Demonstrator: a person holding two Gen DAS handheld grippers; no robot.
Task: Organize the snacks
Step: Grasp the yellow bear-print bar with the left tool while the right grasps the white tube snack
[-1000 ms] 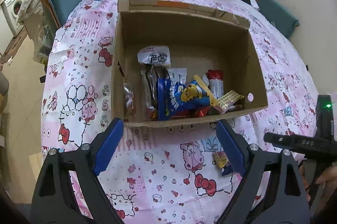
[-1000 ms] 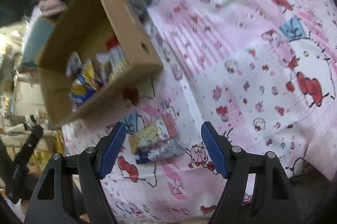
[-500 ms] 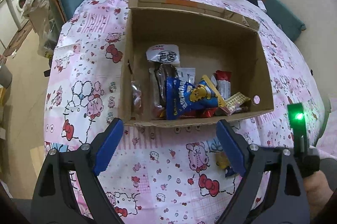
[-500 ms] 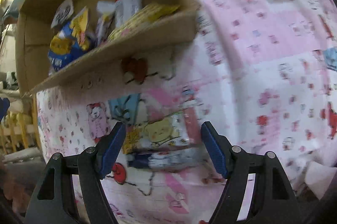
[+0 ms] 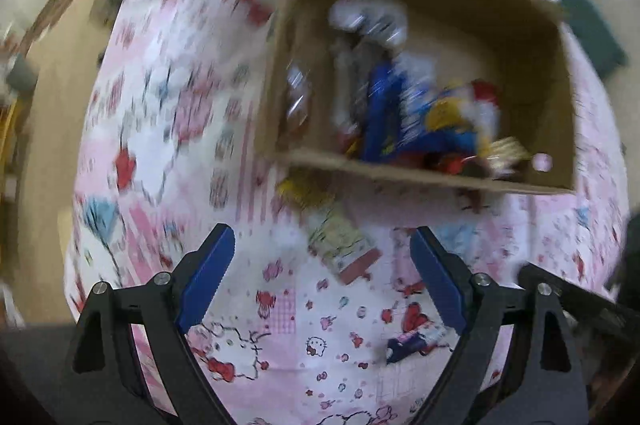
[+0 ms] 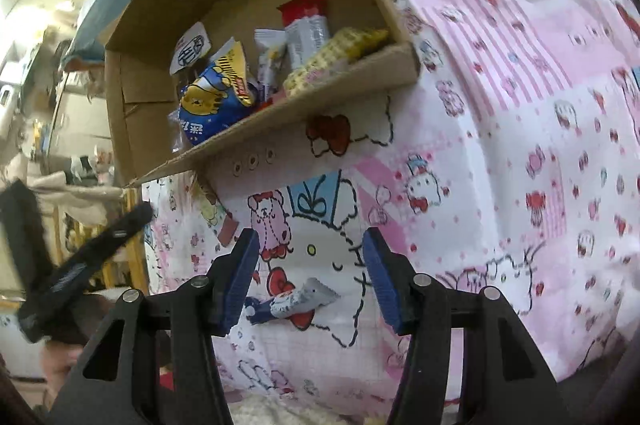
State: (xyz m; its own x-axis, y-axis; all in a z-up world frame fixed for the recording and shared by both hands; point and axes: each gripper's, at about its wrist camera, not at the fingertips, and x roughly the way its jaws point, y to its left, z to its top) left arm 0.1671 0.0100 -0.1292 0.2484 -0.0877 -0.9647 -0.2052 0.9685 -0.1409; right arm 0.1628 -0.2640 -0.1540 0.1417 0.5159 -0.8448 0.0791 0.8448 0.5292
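Between the right claw's fingers: a small snack packet (image 6: 294, 301) is seen lying flat on the pink cartoon-print sheet (image 6: 520, 145), long axis running left to right, crimped silver end to the right, dark blue end to the left.
Right gripper (image 6: 312, 279): jaws are held wide apart, nothing gripped; the packet is not touched (it lies lower, nearer the left finger).
Left gripper (image 5: 322, 273): opened wide and empty, held above the sheet.
Second loose packet (image 5: 346, 245): yellow and pink, laid slantwise just before the box (blurred).
Cardboard box (image 6: 352, 81): set on the sheet beyond both claws, open-topped.
Box contents: a blue and yellow bag (image 6: 212, 101), a red and silver wrapper (image 6: 306, 25) and a yellow wafer pack (image 6: 336, 51) are piled against the near wall.
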